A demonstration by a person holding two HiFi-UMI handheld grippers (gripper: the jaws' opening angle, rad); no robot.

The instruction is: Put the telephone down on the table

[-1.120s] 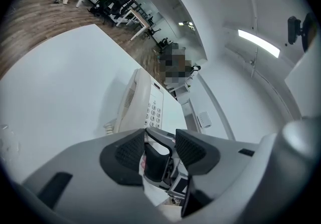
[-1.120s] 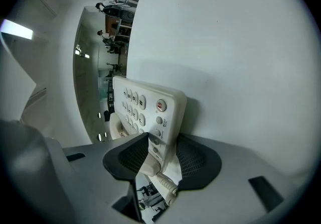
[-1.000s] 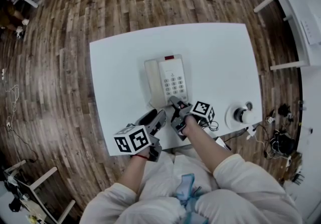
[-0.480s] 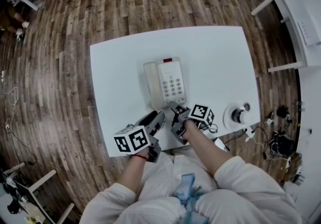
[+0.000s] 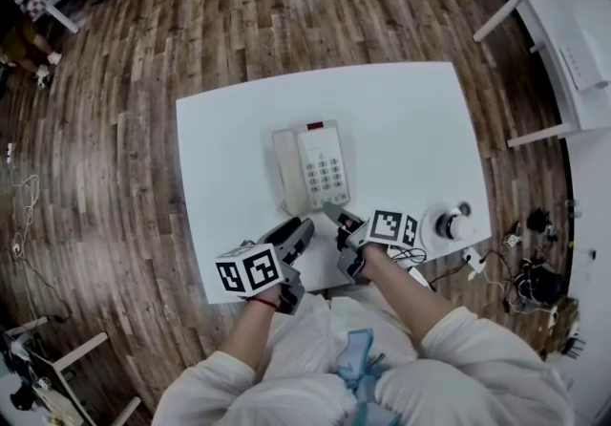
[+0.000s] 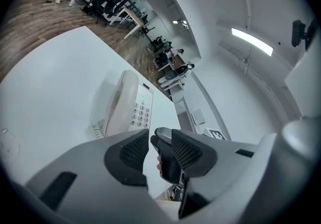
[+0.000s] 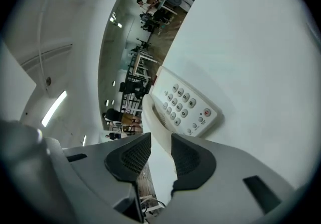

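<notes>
- White telephone [image 5: 313, 168] lies flat on the table [image 5: 410, 109], just ahead of both grippers, touching neither.
- Its long axis runs straight away from the jaws, with the handset [image 5: 289, 171] along its left side and the keypad on the right.
- Only the left gripper view shows the coiled cord [image 6: 98, 130] at the near end.
- Left gripper [image 5: 302, 225]: narrow gap, nothing in it.
- Right gripper [image 5: 332, 214]: jaws closing, nothing between them.

Plain white table [image 5: 410, 118] on a wood plank floor [image 5: 191, 23]. A cream telephone [image 5: 312, 166] lies flat around the middle, handset on the left, keypad on the right. Near the right corner sits a small round white thing [image 5: 452, 222], well apart from it.
</notes>
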